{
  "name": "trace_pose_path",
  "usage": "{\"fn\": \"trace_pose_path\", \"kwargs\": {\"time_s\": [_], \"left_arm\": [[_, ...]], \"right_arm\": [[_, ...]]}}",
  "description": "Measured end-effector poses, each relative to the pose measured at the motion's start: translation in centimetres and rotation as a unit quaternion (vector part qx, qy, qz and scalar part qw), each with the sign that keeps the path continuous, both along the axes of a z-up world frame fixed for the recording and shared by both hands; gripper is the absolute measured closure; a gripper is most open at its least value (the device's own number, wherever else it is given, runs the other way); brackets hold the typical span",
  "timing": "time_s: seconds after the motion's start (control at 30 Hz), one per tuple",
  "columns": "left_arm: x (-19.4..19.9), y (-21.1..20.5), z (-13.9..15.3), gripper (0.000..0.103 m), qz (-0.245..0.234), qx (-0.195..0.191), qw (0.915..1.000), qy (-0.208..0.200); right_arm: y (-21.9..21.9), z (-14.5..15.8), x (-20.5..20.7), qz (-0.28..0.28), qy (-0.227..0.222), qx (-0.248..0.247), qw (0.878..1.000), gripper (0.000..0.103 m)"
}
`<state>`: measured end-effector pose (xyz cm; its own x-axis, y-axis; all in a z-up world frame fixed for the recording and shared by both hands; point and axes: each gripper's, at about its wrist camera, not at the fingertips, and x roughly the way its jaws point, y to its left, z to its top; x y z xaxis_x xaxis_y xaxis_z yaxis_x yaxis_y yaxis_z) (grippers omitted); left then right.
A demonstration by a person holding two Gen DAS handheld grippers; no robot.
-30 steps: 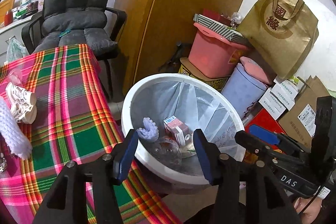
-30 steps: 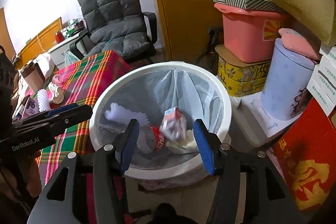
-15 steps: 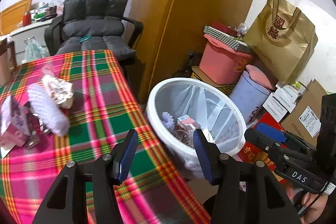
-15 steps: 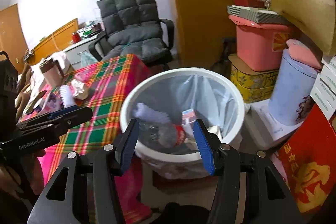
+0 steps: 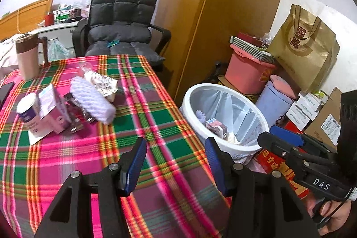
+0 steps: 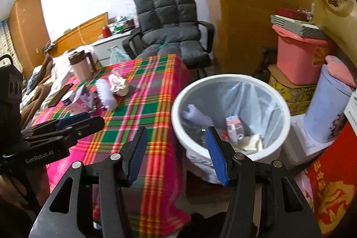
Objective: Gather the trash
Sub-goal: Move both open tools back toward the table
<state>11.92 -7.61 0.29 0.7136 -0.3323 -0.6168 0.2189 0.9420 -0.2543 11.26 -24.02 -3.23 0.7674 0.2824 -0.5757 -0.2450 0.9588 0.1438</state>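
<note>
A white trash bin (image 5: pixel 225 150) with a clear liner stands on the floor right of the table; it also shows in the right wrist view (image 6: pixel 232 79). It holds a small carton (image 6: pixel 233 126), a white foam sleeve (image 6: pixel 196 116) and other scraps. On the plaid tablecloth (image 5: pixel 142 117) lie a white foam net sleeve (image 5: pixel 91 99), a crumpled wrapper (image 5: pixel 102 83), a pink carton (image 5: pixel 54 113) and a small cup (image 5: pixel 28 109). My left gripper (image 5: pixel 175 165) is open and empty above the table's near part. My right gripper (image 6: pixel 176 152) is open and empty, between table edge and bin.
A lidded mug (image 5: pixel 28 57) stands at the table's far left. A dark phone (image 6: pixel 60 92) lies near it. A grey chair (image 5: pixel 120 26) stands behind the table. Pink bucket (image 5: pixel 247 70), blue container (image 5: pixel 273 108), boxes and a gold bag (image 5: pixel 305 48) crowd the floor right of the bin.
Both grippers have pulled back and swung left, away from over the bin. The table and its trash have come into view. Both stay open and empty.
</note>
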Motion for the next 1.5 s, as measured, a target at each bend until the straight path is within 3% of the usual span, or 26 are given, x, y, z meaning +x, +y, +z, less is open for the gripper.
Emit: {"fn": "trace_pose_path", "kwargs": {"time_s": [0.87,1.5], "left_arm": [[-3.2,8.1,-1.6,0.049,0.107,0.003,0.9941,0.017],[1.1,13.5,-1.4,0.049,0.172,-0.018,0.9846,0.023]], "right_arm": [[5.7,-0.7,0.6,0.099,0.032,0.013,0.994,0.050],[9.1,-0.4,4.4,0.138,0.031,0.003,0.990,0.053]]}}
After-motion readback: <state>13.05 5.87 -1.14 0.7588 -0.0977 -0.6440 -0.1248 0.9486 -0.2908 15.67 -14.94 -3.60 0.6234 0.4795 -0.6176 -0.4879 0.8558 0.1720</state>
